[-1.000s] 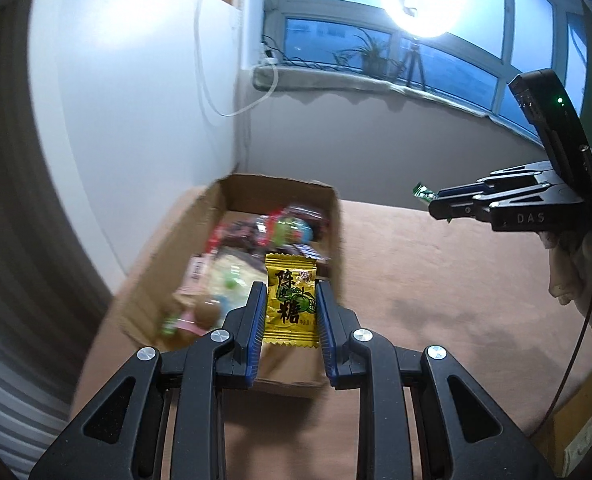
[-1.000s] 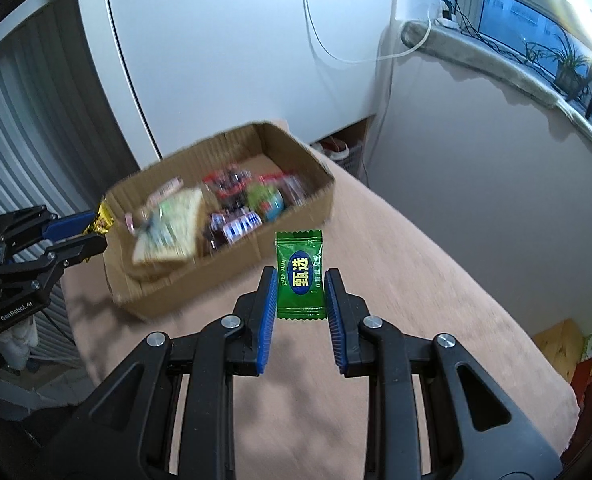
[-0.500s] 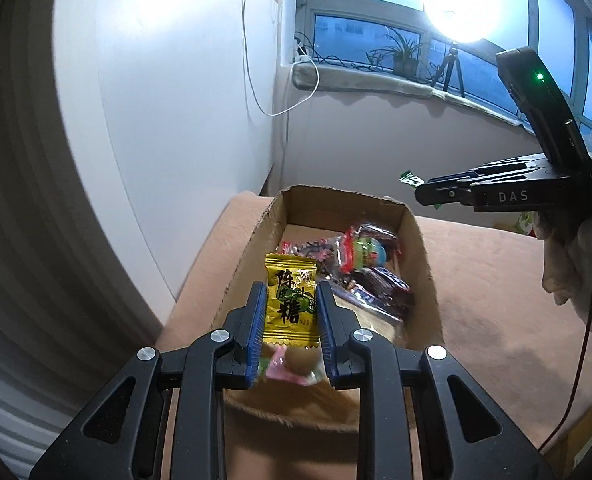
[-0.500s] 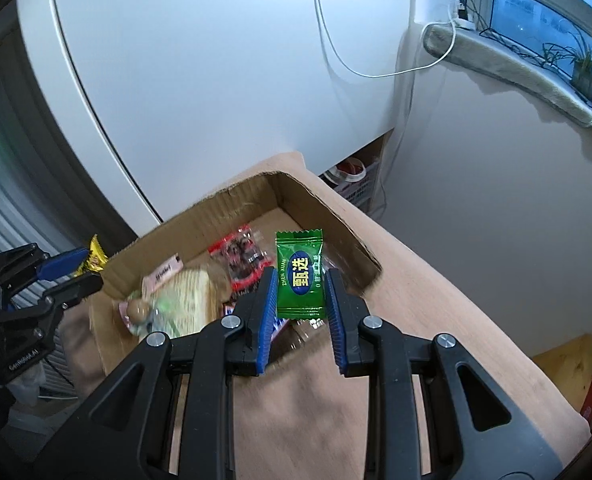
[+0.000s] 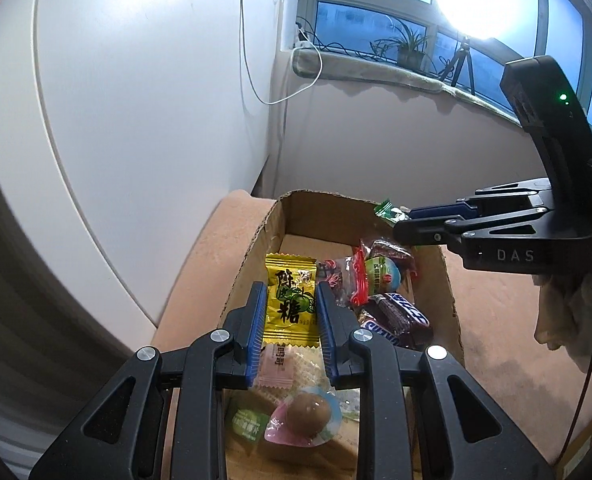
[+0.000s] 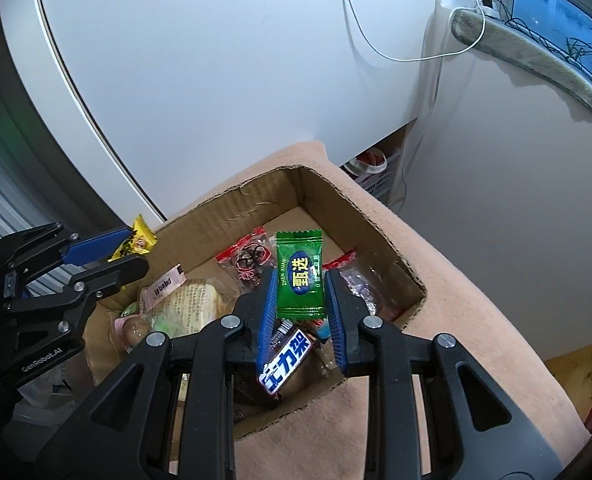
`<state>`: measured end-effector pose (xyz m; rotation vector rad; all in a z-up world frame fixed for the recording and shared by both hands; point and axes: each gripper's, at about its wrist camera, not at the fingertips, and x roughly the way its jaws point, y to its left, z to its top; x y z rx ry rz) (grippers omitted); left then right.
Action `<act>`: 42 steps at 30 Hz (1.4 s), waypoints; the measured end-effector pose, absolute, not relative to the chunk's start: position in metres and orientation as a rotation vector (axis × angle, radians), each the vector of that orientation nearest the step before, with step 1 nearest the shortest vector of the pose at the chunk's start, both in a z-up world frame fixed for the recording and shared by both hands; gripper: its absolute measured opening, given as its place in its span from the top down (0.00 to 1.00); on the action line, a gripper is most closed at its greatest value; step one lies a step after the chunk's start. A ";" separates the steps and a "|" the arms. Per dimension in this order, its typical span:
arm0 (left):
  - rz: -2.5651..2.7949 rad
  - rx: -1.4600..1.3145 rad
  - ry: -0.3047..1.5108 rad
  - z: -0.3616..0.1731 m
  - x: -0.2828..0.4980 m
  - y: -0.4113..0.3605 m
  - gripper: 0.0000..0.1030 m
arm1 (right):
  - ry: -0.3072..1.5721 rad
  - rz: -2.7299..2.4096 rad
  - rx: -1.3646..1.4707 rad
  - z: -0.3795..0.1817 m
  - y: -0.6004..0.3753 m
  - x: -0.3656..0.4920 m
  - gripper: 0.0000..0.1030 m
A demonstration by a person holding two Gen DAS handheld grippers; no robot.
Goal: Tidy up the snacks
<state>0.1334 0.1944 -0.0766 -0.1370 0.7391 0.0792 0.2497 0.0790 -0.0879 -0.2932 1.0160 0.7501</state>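
Left gripper [image 5: 290,312] grasps a yellow candy [image 5: 291,300]; right gripper [image 6: 300,302] grasps a green candy [image 6: 299,276]. Both hang over the cardboard box [image 6: 379,224], which already contains several snacks. Remaining: release both.

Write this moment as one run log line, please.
left claw: shut on yellow candy | right claw: shut on green candy | both over cardboard box

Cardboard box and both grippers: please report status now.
Left gripper shut on yellow candy. Right gripper shut on green candy. Both over cardboard box, part filled. Nothing in the way.
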 end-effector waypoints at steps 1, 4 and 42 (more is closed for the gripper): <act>0.077 -0.138 0.743 -0.077 0.134 0.194 0.78 | 1.018 0.753 -0.293 -0.089 0.080 0.250 0.76; 0.076 -0.134 0.747 -0.078 0.134 0.193 0.77 | 1.019 0.762 -0.297 -0.091 0.082 0.247 0.76; 0.112 -0.116 0.699 -0.062 0.102 0.187 0.45 | 0.865 0.698 -0.283 -0.053 0.057 0.192 0.25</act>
